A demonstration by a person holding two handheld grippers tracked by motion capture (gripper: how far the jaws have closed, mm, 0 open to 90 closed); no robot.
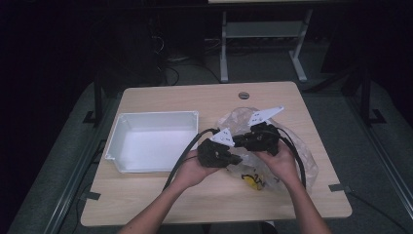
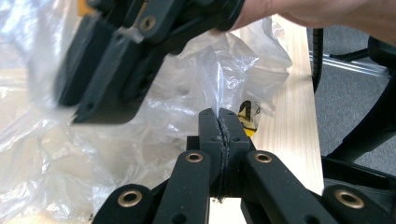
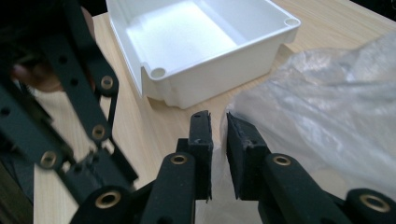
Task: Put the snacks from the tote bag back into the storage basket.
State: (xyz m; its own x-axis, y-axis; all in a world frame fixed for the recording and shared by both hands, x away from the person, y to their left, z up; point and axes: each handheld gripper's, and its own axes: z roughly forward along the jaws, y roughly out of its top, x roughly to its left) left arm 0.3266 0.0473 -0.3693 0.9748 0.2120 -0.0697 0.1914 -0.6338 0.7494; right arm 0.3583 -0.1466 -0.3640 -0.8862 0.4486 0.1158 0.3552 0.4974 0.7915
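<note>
A crumpled clear plastic bag [image 1: 297, 146] lies on the right half of the wooden table [image 1: 195, 197], with a small yellow and black item [image 1: 253, 181] inside it. In the left gripper view my left gripper [image 2: 219, 115] is shut on a raised fold of the bag [image 2: 154, 135], and the yellow item [image 2: 249, 116] shows just beyond the jaws. My right gripper [image 3: 217, 122] hovers with its jaws a narrow gap apart, bare wood between them and the bag [image 3: 322, 102] against its right jaw. Both grippers, the left gripper [image 1: 238, 160] and the right gripper [image 1: 237, 143], meet over the bag's left edge.
An empty white plastic bin [image 1: 158, 115] stands on the table's left half, close to the bag; its corner [image 3: 159, 73] is just ahead of the right gripper. Black cables trail from both grippers. The table's near edge is by the forearms.
</note>
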